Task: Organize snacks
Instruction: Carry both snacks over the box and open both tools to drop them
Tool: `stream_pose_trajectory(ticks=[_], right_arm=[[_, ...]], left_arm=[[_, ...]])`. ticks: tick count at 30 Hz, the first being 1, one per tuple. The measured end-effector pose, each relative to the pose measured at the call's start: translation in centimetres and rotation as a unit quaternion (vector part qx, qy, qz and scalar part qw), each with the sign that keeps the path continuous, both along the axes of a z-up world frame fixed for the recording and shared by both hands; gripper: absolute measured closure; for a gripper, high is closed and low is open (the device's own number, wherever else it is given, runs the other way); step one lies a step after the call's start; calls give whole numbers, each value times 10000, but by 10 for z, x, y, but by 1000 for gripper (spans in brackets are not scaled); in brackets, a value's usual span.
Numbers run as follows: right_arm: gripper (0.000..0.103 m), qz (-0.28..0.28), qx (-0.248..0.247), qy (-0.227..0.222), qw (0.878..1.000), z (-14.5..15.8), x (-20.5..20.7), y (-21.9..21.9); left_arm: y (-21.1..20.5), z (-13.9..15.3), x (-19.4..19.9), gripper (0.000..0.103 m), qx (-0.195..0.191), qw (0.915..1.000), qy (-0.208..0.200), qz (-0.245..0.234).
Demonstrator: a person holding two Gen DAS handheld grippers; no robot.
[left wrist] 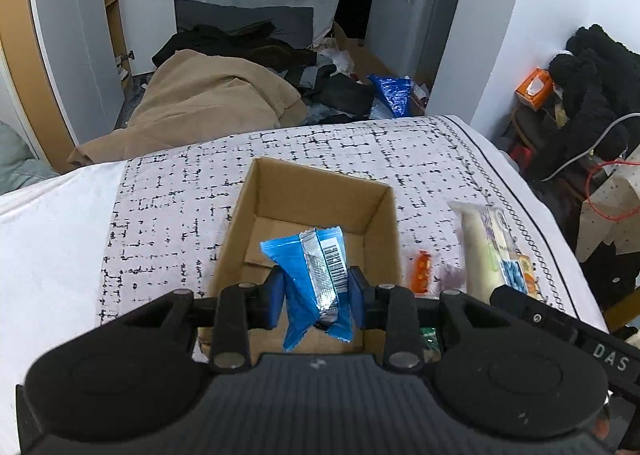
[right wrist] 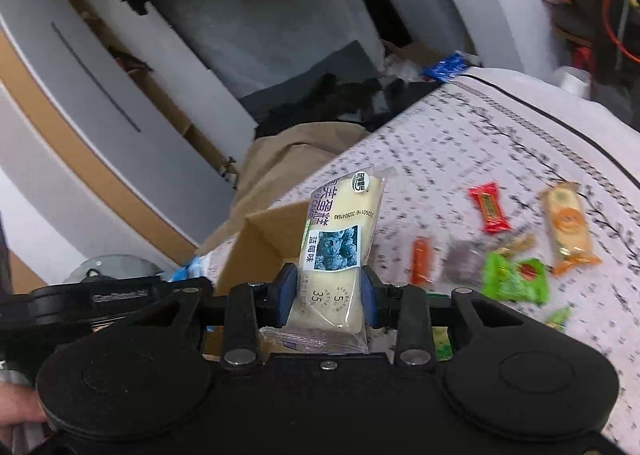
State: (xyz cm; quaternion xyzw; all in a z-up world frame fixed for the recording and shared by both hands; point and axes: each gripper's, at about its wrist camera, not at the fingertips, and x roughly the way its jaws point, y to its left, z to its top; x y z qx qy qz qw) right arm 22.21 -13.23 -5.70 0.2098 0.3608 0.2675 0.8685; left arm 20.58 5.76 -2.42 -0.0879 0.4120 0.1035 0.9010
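Cardboard box (left wrist: 280, 195) sitting open on bed (left wrist: 168, 207), nothing lying inside. Left gripper (left wrist: 316, 295) fingers pinching blue snack packet (left wrist: 316, 279) above box's near end. Right gripper (right wrist: 329, 295) fingers clamping cream cake packet (right wrist: 340, 231) right of box. Loose snacks (right wrist: 516, 279) scattering far right on patterned cover. Beige coat (left wrist: 208, 99) heaping beyond.

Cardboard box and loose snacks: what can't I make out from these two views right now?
- Cardboard box floor, left wrist view: near part hidden by the blue packet and left gripper.
- Box, right wrist view: interior hidden by the cake packet in the right gripper.
- Loose snacks: labels motion-blurred.
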Motion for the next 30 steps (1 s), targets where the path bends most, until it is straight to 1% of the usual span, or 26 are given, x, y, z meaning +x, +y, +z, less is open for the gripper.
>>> stream_pose_trajectory(ticks=[6, 11, 14, 15, 17, 18, 19, 21, 22, 23, 25, 29, 30], right_arm=[[69, 282, 27, -85, 9996, 1, 4, 24], [69, 430, -14, -58, 9991, -3, 10, 43], [69, 459, -7, -116, 9989, -5, 9, 51], [68, 443, -5, -156, 9989, -6, 8, 52], [60, 406, -27, -182, 9990, -6, 7, 55], [48, 416, -66, -156, 9990, -6, 7, 55], [40, 443, -98, -146, 9989, -5, 6, 56], [35, 500, -131, -170, 9985, -3, 3, 55], [33, 485, -154, -162, 9986, -1, 3, 54], [33, 445, -194, -116, 9988, 0, 2, 53], [33, 333, -243, 65, 9991, 0, 3, 47], [32, 96, -347, 339, 9988, -1, 5, 29], [32, 50, -351, 386, 9986, 0, 5, 24]], left_arm=[[15, -12, 8, 70, -59, 9998, 157, 141], [22, -21, 14, 70, -104, 9993, 284, 210], [24, -24, 17, 70, -116, 9990, 359, 256], [24, -24, 18, 65, -95, 9990, 384, 226], [23, -24, 20, 62, -34, 9989, 435, 172], [22, -24, 21, 58, 4, 9987, 476, 173], [22, -25, 22, 55, 28, 9986, 501, 181], [22, -23, 21, 52, 44, 9985, 501, 203], [21, -23, 21, 47, 48, 9986, 493, 206], [21, -22, 20, 44, 56, 9986, 488, 207], [19, -20, 18, 35, 82, 9986, 481, 217], [16, -15, 15, 27, 38, 9988, 438, 210], [16, -13, 14, 24, 19, 9988, 435, 210]])
